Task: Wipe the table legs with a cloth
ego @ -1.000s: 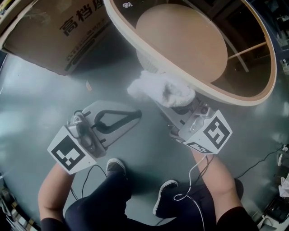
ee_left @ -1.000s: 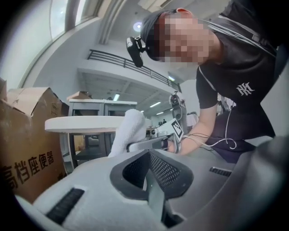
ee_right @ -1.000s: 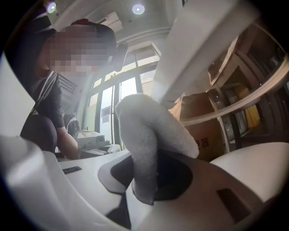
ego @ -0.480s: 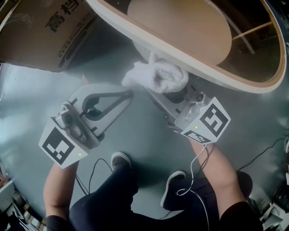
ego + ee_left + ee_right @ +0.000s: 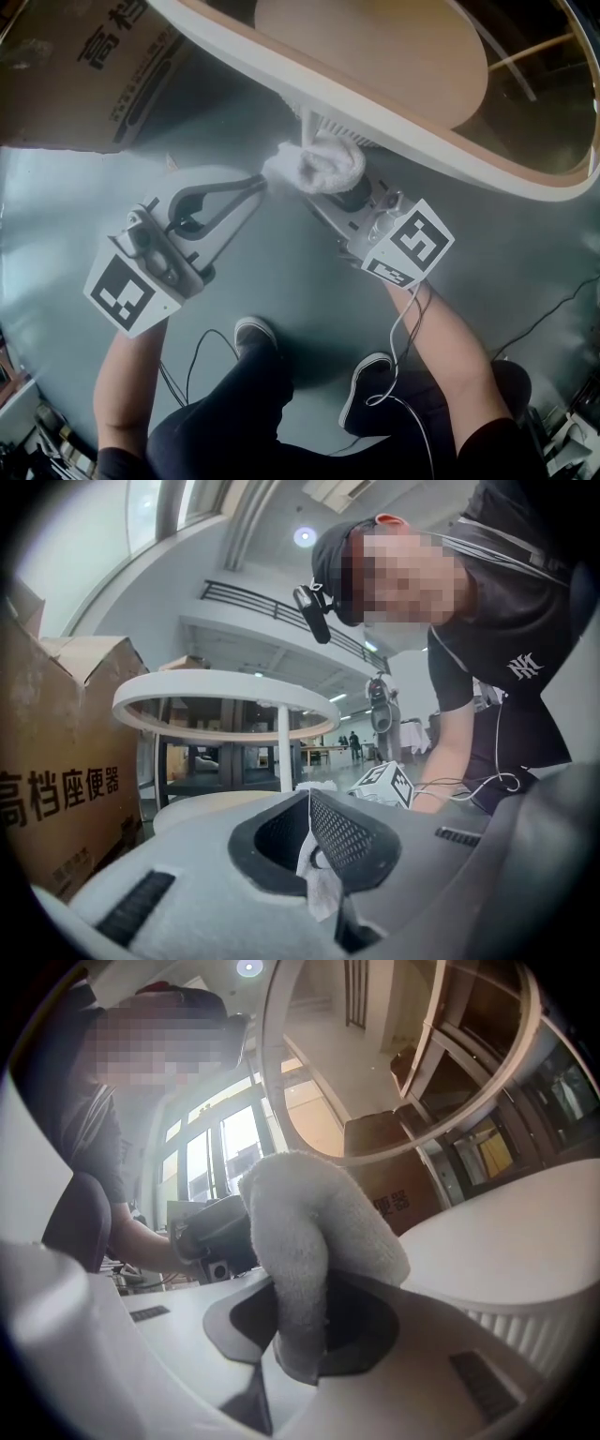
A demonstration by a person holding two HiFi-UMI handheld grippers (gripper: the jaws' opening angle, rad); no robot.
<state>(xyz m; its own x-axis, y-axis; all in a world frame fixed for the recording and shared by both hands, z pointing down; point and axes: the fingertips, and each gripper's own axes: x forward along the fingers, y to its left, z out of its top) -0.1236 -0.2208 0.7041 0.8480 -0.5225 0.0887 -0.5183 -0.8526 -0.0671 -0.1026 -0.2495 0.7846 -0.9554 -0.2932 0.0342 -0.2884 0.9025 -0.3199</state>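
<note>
Nearest the person, two dark shoes with white soles [image 5: 254, 334] stand on the glossy grey-green floor [image 5: 281, 281], and a thin white cable [image 5: 405, 352] hangs by the right forearm. Further out, the left gripper [image 5: 255, 185] lies low over the floor at the left, its jaws brought together on a thin corner of the white fluffy terry cloth [image 5: 317, 165]; its own view shows that white flap pinched between the pads. At the right, the right gripper [image 5: 300, 1340] is clenched on the bulk of the same cloth, which bulges up and over its jaws in a thick roll. The cloth is thus held from both sides, between the two grippers, just off the floor. It sits at the foot of the slim white table leg [image 5: 283, 752] and appears to rest against it; contact cannot be confirmed. Above and beyond, the round white-rimmed table [image 5: 403, 127] overhangs the cloth, with a tan lower shelf inside. At the far left stands a brown cardboard box [image 5: 84, 75] with dark print.
</note>
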